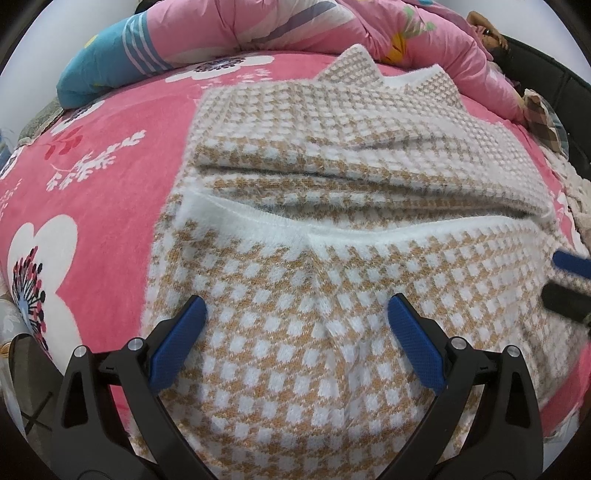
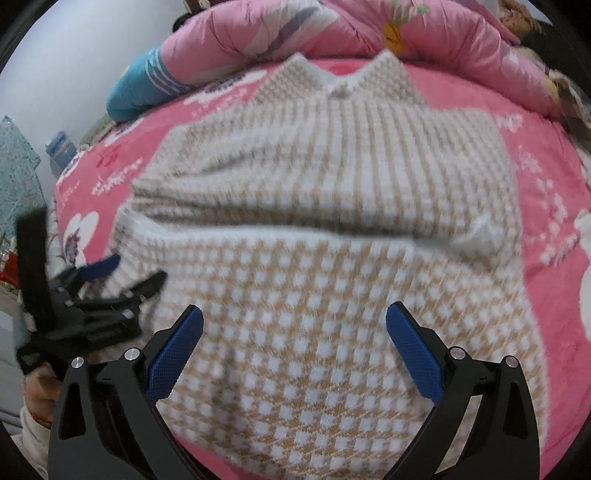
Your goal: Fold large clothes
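Observation:
A tan-and-white checked knit sweater (image 1: 332,229) lies on a pink floral bed cover (image 1: 96,177). Its near part is folded over toward the collar, with a white ribbed edge across the middle. My left gripper (image 1: 297,314) is open just above the near fold, holding nothing. My right gripper (image 2: 294,325) is open over the same fold of the sweater (image 2: 325,236), also empty. The right gripper's fingers (image 1: 569,280) show at the right edge of the left wrist view. The left gripper (image 2: 122,273) shows at the sweater's left edge in the right wrist view.
A rolled pink quilt (image 1: 280,26) with a blue end (image 1: 107,62) lies along the far side of the bed (image 2: 554,206). A dark bed frame (image 1: 554,85) runs at the far right. A patterned glass panel (image 2: 14,177) stands at the left.

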A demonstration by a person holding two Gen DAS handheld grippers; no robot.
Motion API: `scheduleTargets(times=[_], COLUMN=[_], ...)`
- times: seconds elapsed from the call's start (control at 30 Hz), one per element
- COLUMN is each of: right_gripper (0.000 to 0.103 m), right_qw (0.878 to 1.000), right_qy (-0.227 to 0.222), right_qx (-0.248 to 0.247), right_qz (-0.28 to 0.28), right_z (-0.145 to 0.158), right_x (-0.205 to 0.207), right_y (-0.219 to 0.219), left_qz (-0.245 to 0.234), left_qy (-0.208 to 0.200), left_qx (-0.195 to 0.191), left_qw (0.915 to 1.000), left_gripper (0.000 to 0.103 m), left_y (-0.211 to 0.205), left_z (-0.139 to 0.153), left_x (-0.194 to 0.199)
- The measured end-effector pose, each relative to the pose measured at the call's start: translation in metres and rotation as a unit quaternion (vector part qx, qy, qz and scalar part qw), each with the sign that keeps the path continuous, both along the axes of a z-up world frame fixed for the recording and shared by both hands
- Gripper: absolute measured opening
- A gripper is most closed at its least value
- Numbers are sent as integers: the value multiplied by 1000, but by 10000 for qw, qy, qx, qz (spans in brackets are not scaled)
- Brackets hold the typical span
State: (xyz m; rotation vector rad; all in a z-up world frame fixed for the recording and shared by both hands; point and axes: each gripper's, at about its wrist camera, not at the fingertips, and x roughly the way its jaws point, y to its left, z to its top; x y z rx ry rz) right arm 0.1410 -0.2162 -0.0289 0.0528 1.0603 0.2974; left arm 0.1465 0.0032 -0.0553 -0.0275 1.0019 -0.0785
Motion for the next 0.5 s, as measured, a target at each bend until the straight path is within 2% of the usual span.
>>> scheduleTargets(times=[0.23,0.5], right_gripper=[96,96], right_qw=[9992,9985], right_qy=[-278,-275], right_qx=[227,401], right_qz=[185,234], right_z=[37,52], right_x=[20,45], right_y=[0,-8], left_qz=[23,48], left_qy=[30,-41], left_qx=[33,144], left_qw=[10000,9999], left_gripper=[96,96], left_y=[-1,-3], left_z=[-1,6], left_x=[2,-1])
